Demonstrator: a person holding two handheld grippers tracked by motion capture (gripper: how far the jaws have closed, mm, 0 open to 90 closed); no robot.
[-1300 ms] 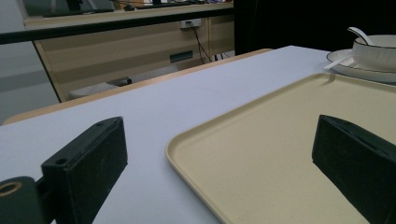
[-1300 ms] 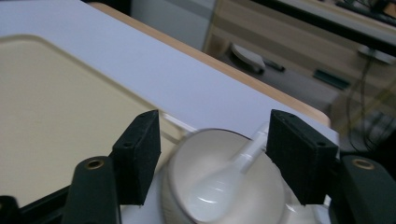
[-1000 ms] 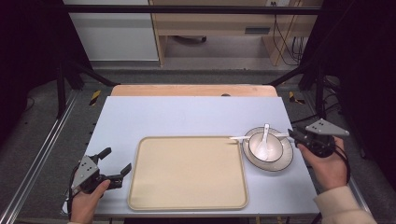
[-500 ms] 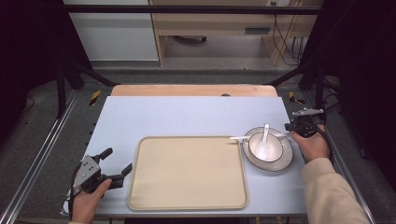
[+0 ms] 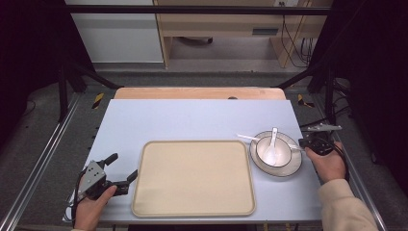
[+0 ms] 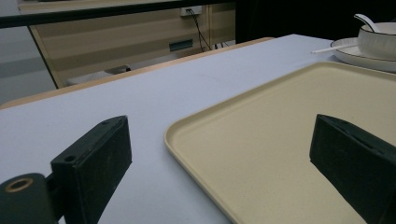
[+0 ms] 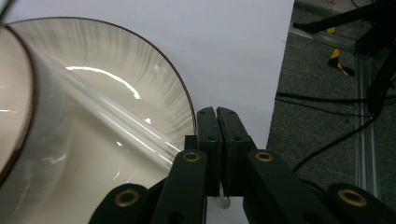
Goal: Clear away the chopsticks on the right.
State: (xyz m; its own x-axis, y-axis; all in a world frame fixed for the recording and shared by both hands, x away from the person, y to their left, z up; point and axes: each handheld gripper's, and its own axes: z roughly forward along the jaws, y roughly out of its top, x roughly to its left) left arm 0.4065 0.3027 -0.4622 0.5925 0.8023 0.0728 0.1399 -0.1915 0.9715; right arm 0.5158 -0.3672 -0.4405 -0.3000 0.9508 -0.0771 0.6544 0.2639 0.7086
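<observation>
Low, left tool (image 5: 119, 169) jaws wide beside tray (image 5: 193, 177), right tool (image 7: 216, 114) pressed together at plate (image 7: 154, 84) rim

table (image 5: 192, 118): pale blue top | beige tray (image 5: 193, 177) | plate (image 5: 289, 166) at right

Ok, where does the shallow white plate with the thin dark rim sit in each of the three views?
High view: the white dark-rimmed plate lies right of centre on the table, beside the right gripper.
Left gripper view: its edge shows at the top right corner, beyond the beige tray.
Right gripper view: it spans the left half, close up.
Shared landmark: the white bowl standing on it.
</observation>
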